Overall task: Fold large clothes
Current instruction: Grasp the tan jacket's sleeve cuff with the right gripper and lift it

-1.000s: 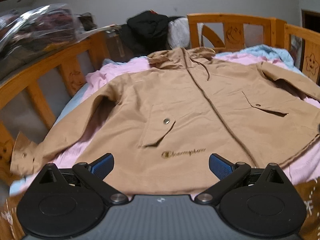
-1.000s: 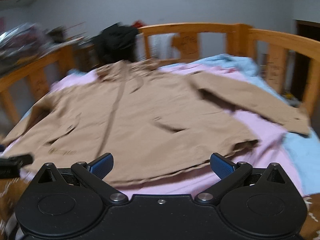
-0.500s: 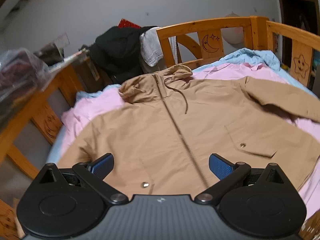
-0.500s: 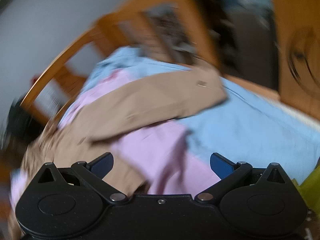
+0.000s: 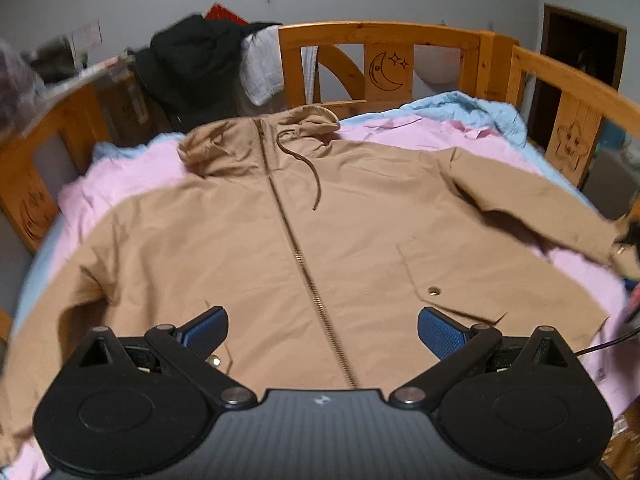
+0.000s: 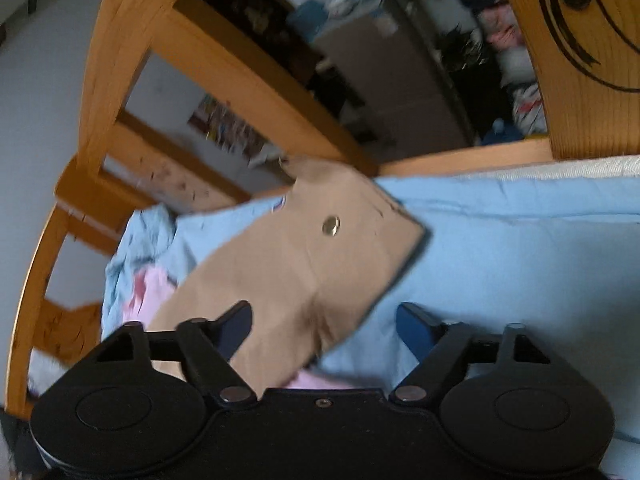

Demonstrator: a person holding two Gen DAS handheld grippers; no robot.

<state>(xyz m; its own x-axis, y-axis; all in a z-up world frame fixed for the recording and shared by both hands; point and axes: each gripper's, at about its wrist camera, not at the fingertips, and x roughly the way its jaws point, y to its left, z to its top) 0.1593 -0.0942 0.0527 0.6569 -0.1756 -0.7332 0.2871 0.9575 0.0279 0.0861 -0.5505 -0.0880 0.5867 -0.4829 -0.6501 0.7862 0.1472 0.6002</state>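
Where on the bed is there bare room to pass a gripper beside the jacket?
Free: blue sheet right of the sleeve cuff, up to the side rail. Pink sheet between hood and left rail. Crowded: the jacket covers the middle; black clothes pile at the headboard. Right gripper is closing, cuff between its jaws.

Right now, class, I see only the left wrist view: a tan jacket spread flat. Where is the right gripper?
Observer: The right gripper is at the sleeve cuff, over by the bed rail.
Operator: Has it gripped the cuff?
Observer: Not yet; its jaws are closing with the sleeve between them, and a gap shows beside the right pad.
Operator: What lies under the cuff?
Observer: A blue sheet, with the cuff's snap button facing up.
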